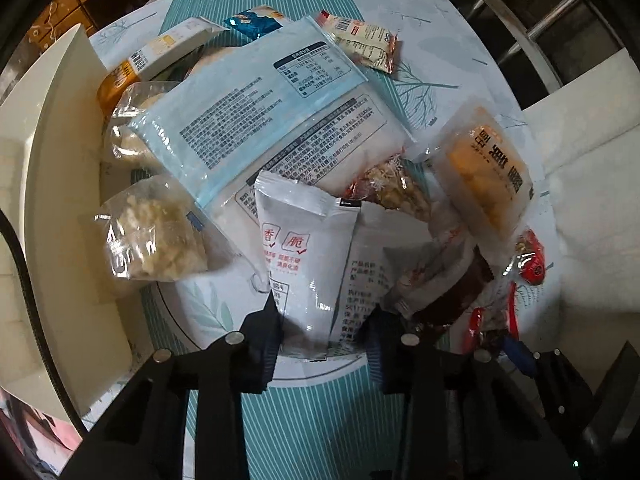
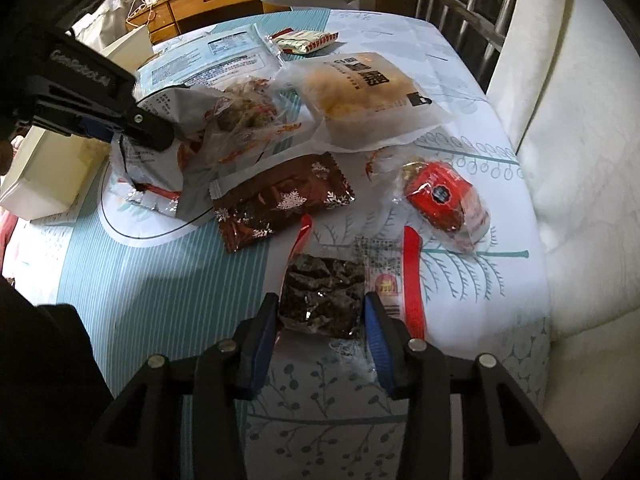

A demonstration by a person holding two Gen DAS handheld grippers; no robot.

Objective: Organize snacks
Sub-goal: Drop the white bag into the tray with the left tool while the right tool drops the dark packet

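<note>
Snack packets lie heaped on a patterned tablecloth (image 1: 304, 408). My left gripper (image 1: 324, 320) is open with its jaws either side of a grey-white packet (image 1: 304, 256) with red characters. Behind it lies a large pale-blue packet (image 1: 256, 120). My right gripper (image 2: 320, 312) is open around a clear packet of dark pieces with red edges (image 2: 324, 296), which rests on the cloth. The left gripper (image 2: 148, 128) also shows in the right wrist view, at the grey packet (image 2: 168, 104). A brown snowflake packet (image 2: 280, 200) and a red wrapped snack (image 2: 440, 200) lie nearby.
A white open box (image 1: 52, 184) stands at the left of the pile, also in the right wrist view (image 2: 44, 176). A yellow bread packet (image 2: 368, 92) and a small red-edged packet (image 2: 304, 40) lie further back. A white sofa (image 2: 580, 160) borders the table's right side.
</note>
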